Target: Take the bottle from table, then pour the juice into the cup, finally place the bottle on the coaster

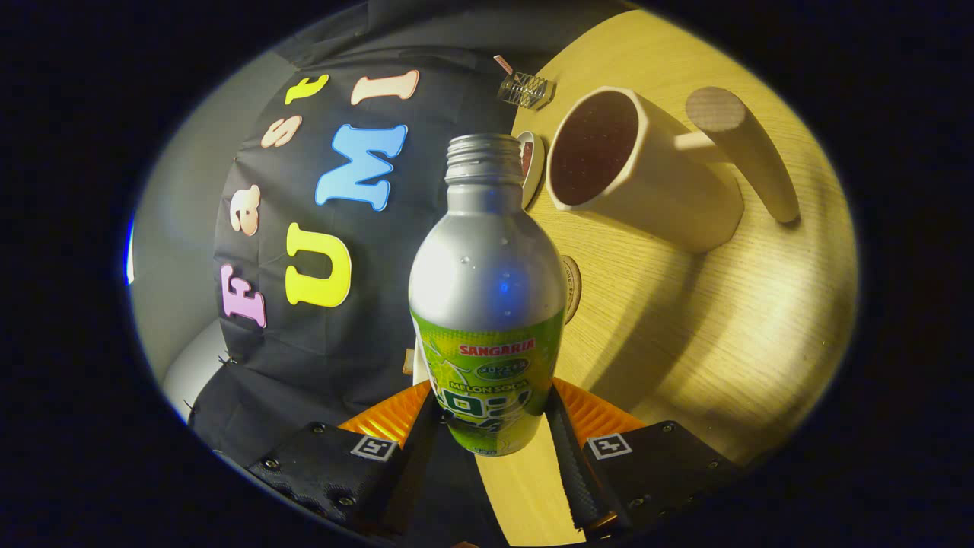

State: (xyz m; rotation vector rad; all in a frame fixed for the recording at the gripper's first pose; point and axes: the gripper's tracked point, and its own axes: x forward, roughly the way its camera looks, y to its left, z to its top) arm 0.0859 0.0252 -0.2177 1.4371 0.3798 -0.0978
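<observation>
I had the jaws [491, 426] clamped on the lower labelled body of the uncapped silver aluminium bottle with green label [487, 304], centre frame, tilted towards the cream mug with wooden handle [647, 179] at upper right on the pale wooden table [723, 335]. Judged it light, slick, dentable; best held low.

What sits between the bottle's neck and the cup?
In the gripper view, a small round coaster shows in the gap between the bottle, held between the gripper's fingers, and the cup. The rest is bare table.
</observation>
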